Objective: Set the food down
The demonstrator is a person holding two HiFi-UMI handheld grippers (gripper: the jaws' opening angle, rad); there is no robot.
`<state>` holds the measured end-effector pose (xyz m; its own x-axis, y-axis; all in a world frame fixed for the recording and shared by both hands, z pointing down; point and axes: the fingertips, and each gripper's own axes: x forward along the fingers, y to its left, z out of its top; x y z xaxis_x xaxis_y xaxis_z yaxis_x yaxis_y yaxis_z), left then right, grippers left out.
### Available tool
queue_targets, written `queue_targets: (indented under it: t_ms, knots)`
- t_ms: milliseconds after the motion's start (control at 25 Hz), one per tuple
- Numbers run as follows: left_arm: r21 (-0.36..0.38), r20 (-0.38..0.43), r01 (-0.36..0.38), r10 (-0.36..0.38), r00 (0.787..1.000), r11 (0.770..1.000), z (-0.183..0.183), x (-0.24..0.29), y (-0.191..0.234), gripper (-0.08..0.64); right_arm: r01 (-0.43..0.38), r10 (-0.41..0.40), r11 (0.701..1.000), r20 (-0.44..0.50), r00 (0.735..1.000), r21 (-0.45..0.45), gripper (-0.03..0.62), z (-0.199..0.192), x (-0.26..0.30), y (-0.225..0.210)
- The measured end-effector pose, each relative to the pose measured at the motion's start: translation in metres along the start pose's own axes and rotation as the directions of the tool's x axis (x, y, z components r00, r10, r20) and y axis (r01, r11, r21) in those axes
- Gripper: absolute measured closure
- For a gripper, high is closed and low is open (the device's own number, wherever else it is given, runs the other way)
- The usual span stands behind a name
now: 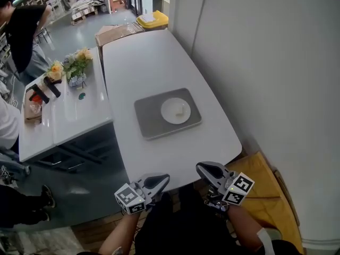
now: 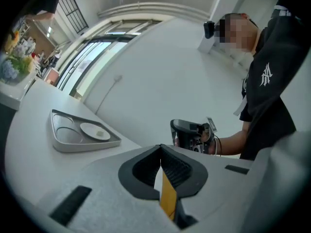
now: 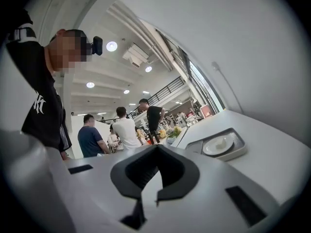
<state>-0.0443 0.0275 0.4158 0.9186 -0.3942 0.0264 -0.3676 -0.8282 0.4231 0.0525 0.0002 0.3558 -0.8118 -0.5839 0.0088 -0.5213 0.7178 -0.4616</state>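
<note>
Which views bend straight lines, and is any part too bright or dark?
Head view: mild bending, the table edges curve, light is even. Left gripper view: strong fisheye, black corners, the tray looks sharp. Right gripper view: same fisheye, the ceiling lamps glare.

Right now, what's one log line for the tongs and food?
left tongs: shut, empty | right tongs: shut, empty | food: on plate | plate: on tray

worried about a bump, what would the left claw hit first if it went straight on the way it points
Most likely the right gripper, almost dead ahead of the shut left claw; depth is unclear, so it might slip past.
</note>
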Motion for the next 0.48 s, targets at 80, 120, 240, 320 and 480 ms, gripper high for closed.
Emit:
queue_targets:
  t_ms: [80, 120, 240, 320, 480]
  knots:
    - [0.020, -0.004, 0.007, -0.006, 1.000, 1.000, 0.005, -0.005, -0.008, 0.554, 0.006, -0.006, 1.000, -0.009, 1.000, -0.027, 0.589, -0.001, -0.004, 0.012]
    - [0.038, -0.010, 0.009, -0.009, 1.000, 0.999, 0.007, -0.005, -0.015, 0.554, 0.010, -0.011, 0.999, -0.020, 1.000, -0.044, 0.589, -0.003, -0.007, 0.018]
    - [0.115, -0.020, -0.014, 0.016, 1.000, 0.993, 0.010, -0.004, -0.041, 0.554, 0.033, -0.035, 0.997, -0.043, 0.998, -0.066, 0.589, -0.011, -0.019, 0.028]
    - [0.173, 0.008, -0.028, 0.027, 1.000, 0.985, 0.024, 0.000, -0.059, 0.552, 0.040, -0.045, 0.994, -0.044, 0.998, -0.098, 0.589, -0.010, -0.021, 0.031]
    - [0.222, 0.031, -0.036, 0.029, 0.999, 0.974, 0.040, 0.012, -0.088, 0.554, 0.028, -0.046, 0.971, -0.068, 0.997, -0.237, 0.589, -0.004, -0.019, 0.040]
